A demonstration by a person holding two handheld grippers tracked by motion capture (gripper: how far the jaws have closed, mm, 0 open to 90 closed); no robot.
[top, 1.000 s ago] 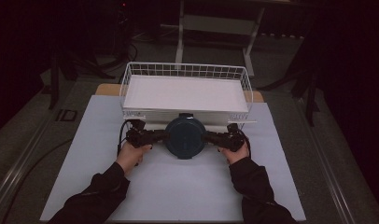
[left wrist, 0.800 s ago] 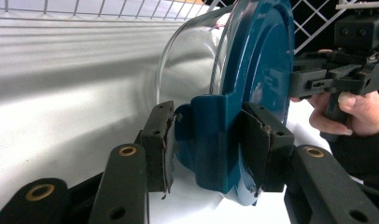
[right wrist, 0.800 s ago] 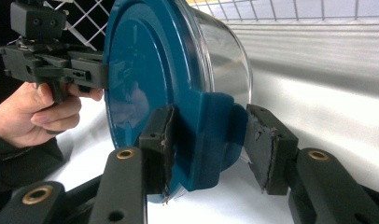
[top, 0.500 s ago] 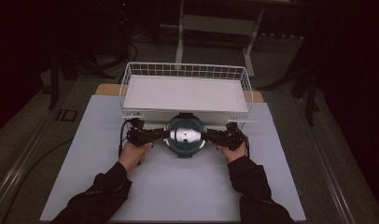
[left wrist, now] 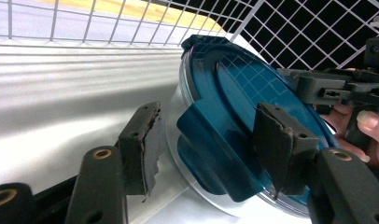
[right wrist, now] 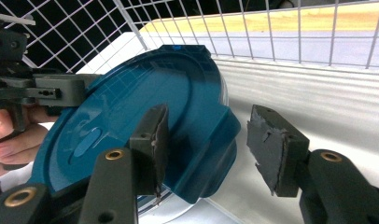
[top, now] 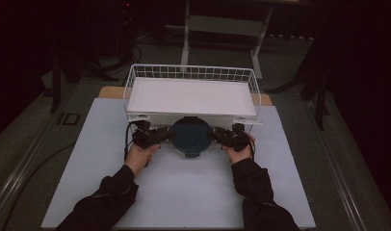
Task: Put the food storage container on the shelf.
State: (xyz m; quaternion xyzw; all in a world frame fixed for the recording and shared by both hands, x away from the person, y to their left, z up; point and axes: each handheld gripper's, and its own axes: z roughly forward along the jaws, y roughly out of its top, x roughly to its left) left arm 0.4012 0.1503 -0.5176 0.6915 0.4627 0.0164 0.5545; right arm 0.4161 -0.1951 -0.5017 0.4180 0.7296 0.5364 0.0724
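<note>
high view is showing my left fingers [top: 165, 135] and right fingers [top: 217, 134] flanking the blue lid [top: 190, 136] at the desk's [top: 280, 183] far edge, against the wire basket [top: 191, 73]. both have been opening, releasing its tabs; next i'm judging a clean withdrawal.

- A round container with a dark teal lid [top: 190, 136] sits at the centre of the high view, right against the front of the wire basket [top: 191, 73].
- The lid [left wrist: 243, 107] is on, with side latch tabs; one tab [right wrist: 211, 154] hangs over the clear rim.
- It stands tilted, leaning on the basket's front.
</note>
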